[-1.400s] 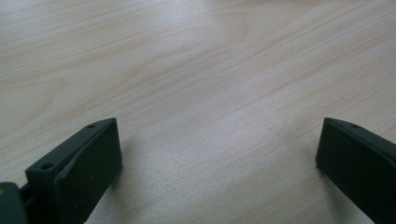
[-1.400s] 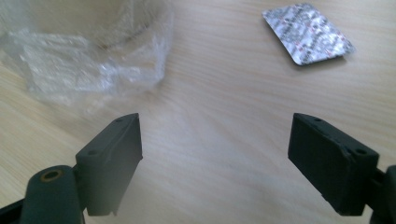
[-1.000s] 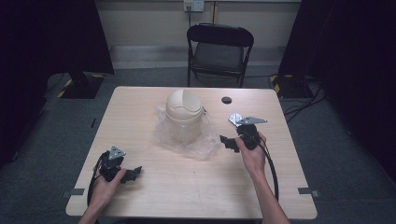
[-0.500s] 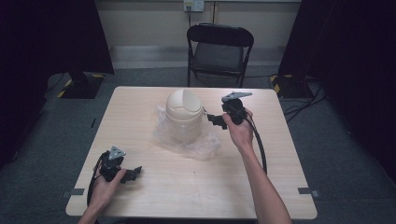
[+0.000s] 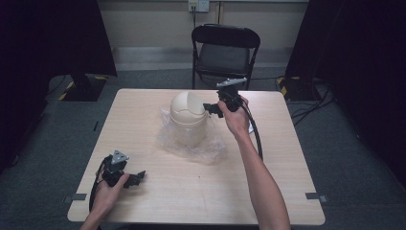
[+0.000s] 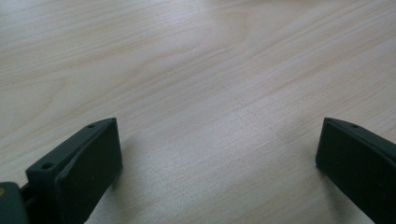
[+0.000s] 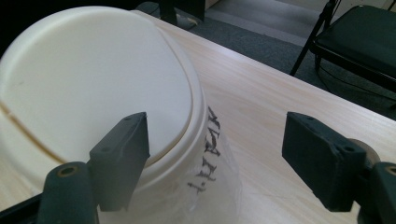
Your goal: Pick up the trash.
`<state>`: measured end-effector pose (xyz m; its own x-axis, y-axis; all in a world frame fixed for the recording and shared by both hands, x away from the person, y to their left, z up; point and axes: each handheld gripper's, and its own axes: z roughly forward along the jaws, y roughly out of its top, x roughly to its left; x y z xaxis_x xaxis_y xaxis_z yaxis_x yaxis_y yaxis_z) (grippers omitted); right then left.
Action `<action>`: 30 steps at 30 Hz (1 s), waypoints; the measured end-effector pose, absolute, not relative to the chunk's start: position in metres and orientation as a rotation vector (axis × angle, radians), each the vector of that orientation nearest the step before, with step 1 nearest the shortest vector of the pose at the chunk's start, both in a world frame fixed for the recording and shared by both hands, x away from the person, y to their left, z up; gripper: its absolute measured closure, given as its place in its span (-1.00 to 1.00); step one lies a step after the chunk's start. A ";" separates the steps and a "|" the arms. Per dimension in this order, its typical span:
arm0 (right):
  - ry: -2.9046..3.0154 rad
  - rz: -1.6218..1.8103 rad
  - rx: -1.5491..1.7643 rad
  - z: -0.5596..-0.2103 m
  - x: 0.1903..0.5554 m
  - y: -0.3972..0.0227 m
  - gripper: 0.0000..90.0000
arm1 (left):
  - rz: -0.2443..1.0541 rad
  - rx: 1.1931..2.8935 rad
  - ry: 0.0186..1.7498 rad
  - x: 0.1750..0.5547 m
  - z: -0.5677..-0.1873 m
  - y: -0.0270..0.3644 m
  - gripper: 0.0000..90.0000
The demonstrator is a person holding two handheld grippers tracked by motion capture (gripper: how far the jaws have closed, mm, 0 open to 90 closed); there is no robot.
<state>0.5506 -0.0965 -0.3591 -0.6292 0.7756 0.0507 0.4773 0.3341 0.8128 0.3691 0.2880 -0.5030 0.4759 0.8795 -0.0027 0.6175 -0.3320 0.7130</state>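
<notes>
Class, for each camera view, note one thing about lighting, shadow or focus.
High view: the table is evenly lit, its surroundings dark. Left gripper view: soft glare on the wood, with the left hand-held gripper casting shadows. Right gripper view: the cream bin is bright and the chair slightly soft.

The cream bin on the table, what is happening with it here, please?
A person works at a wooden table with a gripper in each hand. The right gripper is raised beside the domed lid of the cream bin, which stands on a clear plastic bag. Its jaws have just been closing, with nothing between them. The left gripper rests open near the table's front left corner.
</notes>
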 end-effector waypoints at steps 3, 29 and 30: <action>2.258 1.193 1.109 -0.360 0.554 -0.093 -0.50 | 0.518 2.069 1.235 0.369 -0.503 0.288 -1.00; 2.376 1.176 1.131 -0.386 0.578 -0.065 -0.51 | 0.518 2.069 1.234 0.369 -0.503 0.288 -1.00; 2.385 1.191 1.127 -0.388 0.579 -0.064 -0.52 | 0.518 2.070 1.234 0.369 -0.503 0.288 -1.00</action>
